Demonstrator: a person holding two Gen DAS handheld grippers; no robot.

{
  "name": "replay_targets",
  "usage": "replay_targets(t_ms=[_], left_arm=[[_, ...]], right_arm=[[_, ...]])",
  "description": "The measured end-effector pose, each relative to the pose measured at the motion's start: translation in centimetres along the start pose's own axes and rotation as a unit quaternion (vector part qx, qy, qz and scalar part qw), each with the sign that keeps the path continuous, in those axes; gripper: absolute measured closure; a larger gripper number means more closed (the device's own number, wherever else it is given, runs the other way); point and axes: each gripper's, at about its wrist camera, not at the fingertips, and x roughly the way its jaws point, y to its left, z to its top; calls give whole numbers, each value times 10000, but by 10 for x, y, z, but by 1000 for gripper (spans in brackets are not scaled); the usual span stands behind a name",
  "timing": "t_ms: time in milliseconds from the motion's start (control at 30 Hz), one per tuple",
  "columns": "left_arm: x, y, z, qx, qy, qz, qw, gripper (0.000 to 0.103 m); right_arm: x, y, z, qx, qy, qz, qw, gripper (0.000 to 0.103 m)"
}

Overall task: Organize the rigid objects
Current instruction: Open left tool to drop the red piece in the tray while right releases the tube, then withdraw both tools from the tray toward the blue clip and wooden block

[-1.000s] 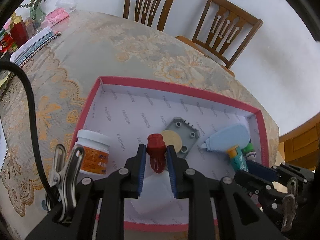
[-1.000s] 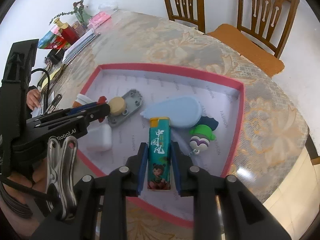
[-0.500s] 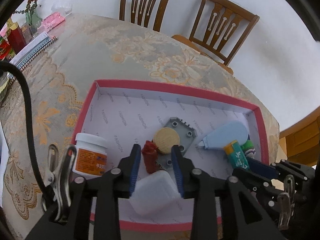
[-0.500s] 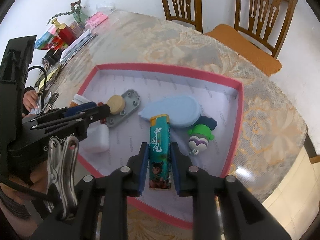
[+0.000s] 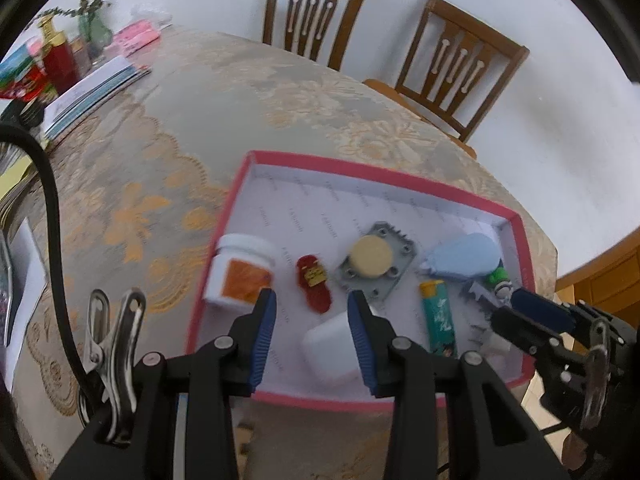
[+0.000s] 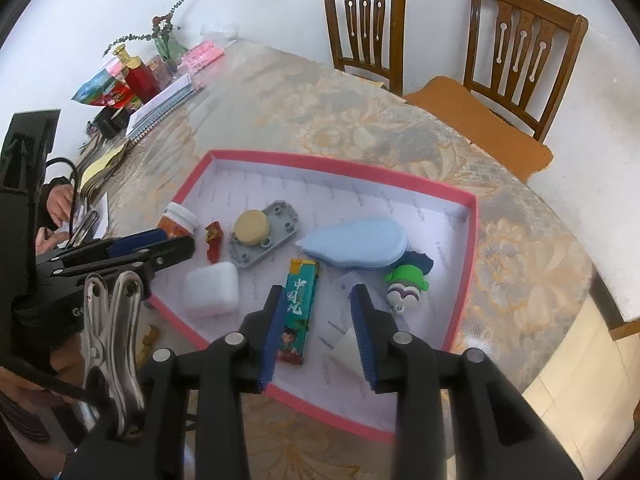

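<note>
Two wrist views over the pink-rimmed box (image 6: 460,280) on the bench (image 6: 360,120), which carries a floral cloth.

My left gripper (image 5: 312,332) hangs above the near part of the box; its jaws are opening and grip nothing, though the white case (image 5: 332,344) lies below and between them, with the red figurine (image 5: 314,284) flat on the box floor just beyond. My right gripper (image 6: 318,332) hangs over the near right part of the box, its jaws likewise opening and empty; the green lighter (image 6: 298,312) lies on the box floor, partly under the left finger (image 6: 272,332) as seen from the camera, not pressed by either pad.

Contents of the box, left to right in the right wrist view:
- White jar (image 6: 178,220) with orange label, against the left wall.
- Red figurine, then the grey plate (image 6: 266,240) carrying a tan disc (image 6: 252,227).
- White case in front of these.
- Light-blue teardrop tool (image 6: 356,246), with a dark blue thing partly hidden behind it.
- Green-and-purple toy (image 6: 406,286) near the right wall.

Beyond the bench stand two wooden chairs (image 6: 516,56); bottles and a notebook (image 6: 164,108) sit at its far left edge.
</note>
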Motion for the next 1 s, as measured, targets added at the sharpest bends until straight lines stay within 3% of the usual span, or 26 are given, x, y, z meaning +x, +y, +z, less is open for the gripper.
replay_targets(t_ms=[567,1000], left_arm=[[-46,62,-51,-378,-129,311,9987,64],[-46,103,-83,-612,-7,318,9976,63]], right_arm=[[-28,33,-28,43,-210,-34,9998,69],[-39,70,-63,81,-45,23,10000,69]])
